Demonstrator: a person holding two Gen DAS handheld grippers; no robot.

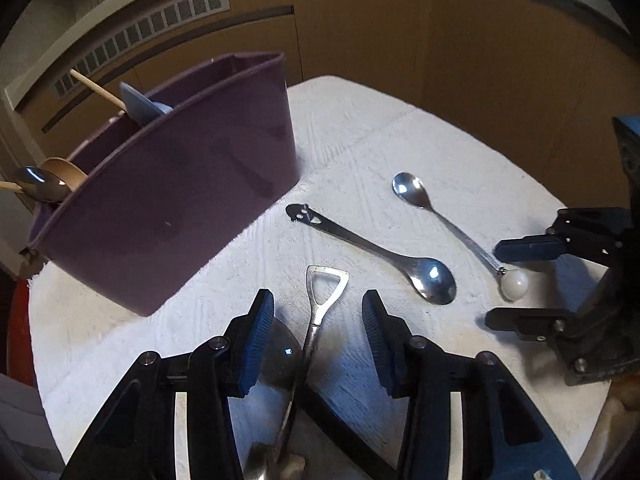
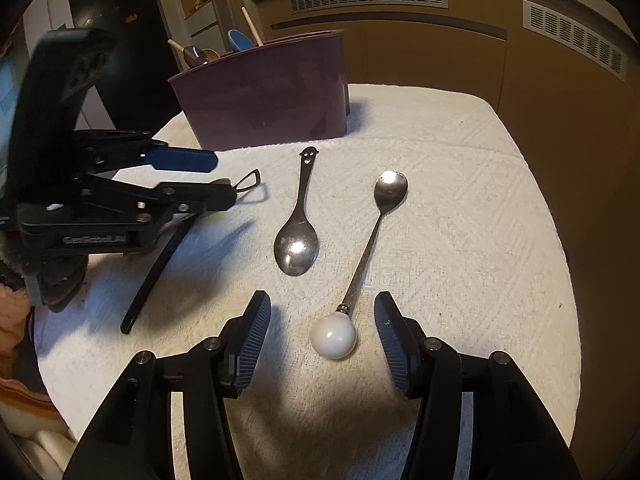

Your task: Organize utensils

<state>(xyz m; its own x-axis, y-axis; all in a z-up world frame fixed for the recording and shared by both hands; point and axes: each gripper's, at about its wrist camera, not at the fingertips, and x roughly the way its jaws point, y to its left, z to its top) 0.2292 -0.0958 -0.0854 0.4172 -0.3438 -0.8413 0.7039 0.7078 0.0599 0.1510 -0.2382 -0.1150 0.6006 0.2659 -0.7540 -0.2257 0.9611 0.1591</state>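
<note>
Both tongs are wide apart and hold nothing. Left tongs (image 1: 318,340) hang over a shovel-handled spoon (image 1: 316,312) lying between the two pads, not touched. Right tongs (image 2: 322,344) sit around the white ball end of a long spoon (image 2: 370,248), whose bowl points to 12 o'clock. At 11 o'clock from that ball lies a smiley-handled spoon (image 2: 298,236). Farther back, at 11 o'clock, the purple bin (image 2: 264,100) stands on the white tabletop (image 2: 460,240) with utensils inside.
</note>
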